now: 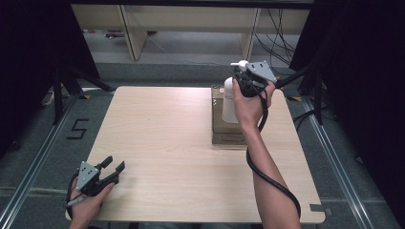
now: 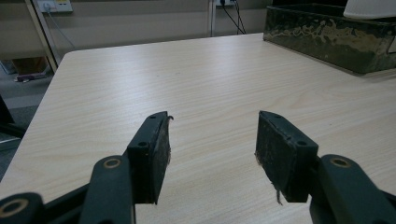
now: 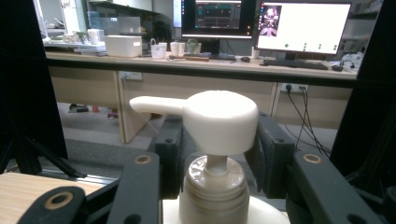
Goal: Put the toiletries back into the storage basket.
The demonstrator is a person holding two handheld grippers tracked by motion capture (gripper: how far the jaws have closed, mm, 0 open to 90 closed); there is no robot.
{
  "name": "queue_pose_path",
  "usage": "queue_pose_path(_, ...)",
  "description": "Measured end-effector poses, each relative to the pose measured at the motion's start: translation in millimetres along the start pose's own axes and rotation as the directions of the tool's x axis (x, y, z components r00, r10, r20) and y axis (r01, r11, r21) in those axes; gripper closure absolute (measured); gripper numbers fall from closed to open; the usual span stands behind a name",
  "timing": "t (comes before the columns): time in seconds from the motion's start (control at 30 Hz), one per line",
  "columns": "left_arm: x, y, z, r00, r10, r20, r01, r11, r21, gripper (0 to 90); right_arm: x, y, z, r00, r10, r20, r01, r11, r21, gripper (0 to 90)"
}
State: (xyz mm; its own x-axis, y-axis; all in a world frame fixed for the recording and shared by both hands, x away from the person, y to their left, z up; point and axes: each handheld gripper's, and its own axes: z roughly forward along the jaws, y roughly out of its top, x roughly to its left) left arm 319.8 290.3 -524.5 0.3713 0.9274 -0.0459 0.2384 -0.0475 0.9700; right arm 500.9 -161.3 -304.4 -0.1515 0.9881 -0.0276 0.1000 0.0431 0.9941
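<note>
Thing in hand: a white pump bottle [image 1: 229, 102], held upright over the dark tray [image 1: 228, 138] near the far right corner of the counter [image 1: 167, 143].
Where it is: its base hangs at or just inside the tray; whether it touches the tray floor I cannot tell.
Right hand-held gripper [image 3: 215, 158]: closed around the bottle's neck, just under the pump head [image 3: 219, 121]; the pads sit on either side of the ribbed collar [image 3: 212, 186].
Left hand-held gripper [image 2: 210, 144]: jaws apart with nothing between them, resting low at the near left corner of the counter, well apart from the bottle.
Long axis: vertical, from base to pump head, roughly square to the counter.
Which way it points: in the right gripper view the spout [image 3: 154, 105] sticks out to the left; in the high view it aims towards the counter's far left side.
How it will handle: stiff plastic, smooth and likely slippery on the body; probably not fragile. Weight depends on the fill, which I cannot see.
The pump head: likely the weak spot, since it can sink or turn under a push.
Where to take hold: the neck under the pump head looks a sound choice, as the head's wide underside would stop the bottle from sliding down through the pads.
Risk: held so high, the body may swing if it is moved fast.
</note>
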Motion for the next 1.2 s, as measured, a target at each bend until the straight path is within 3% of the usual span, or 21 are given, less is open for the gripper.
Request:
queue_pose_path(0.57,0.3,0.0,-0.2,1.0000,0.008,0.001,-0.008,1.0000,0.003,44.1,-3.4,-17.2,9.4,0.9999,0.013,0.006,-0.013,0.999,0.045,60.5)
queue_pose_path(0.9,0.2,-0.5,0.6,0.9999,0.010,0.008,-0.010,0.9999,-0.011,44.1,-5.4,-32.3,15.5,0.9997,0.018,0.015,-0.019,0.996,0.091,60.5)
queue_pose_path(0.93,0.1,-0.5,0.6,0.9999,0.009,0.008,-0.009,0.9999,-0.011,44.1,-6.7,-33.7,16.5,1.0000,0.002,0.008,-0.003,0.996,0.092,60.5)
queue_pose_path(0.97,0.2,-0.5,0.5,0.9999,0.010,0.008,-0.010,0.9999,-0.011,44.1,-5.5,-34.7,15.8,0.9997,0.016,0.016,-0.018,0.994,0.106,60.5)
queue_pose_path(1.0,0.2,-0.5,0.6,0.9999,0.009,0.008,-0.009,0.9999,-0.011,44.1,-6.7,-35.7,17.4,1.0000,-0.002,0.009,0.001,0.995,0.099,60.5)
queue_pose_path(1.2,0.1,-0.5,0.6,0.9999,0.010,0.009,-0.010,0.9999,-0.011,44.1,-6.7,-39.8,19.3,0.9998,0.010,0.015,-0.012,0.994,0.109,60.5)
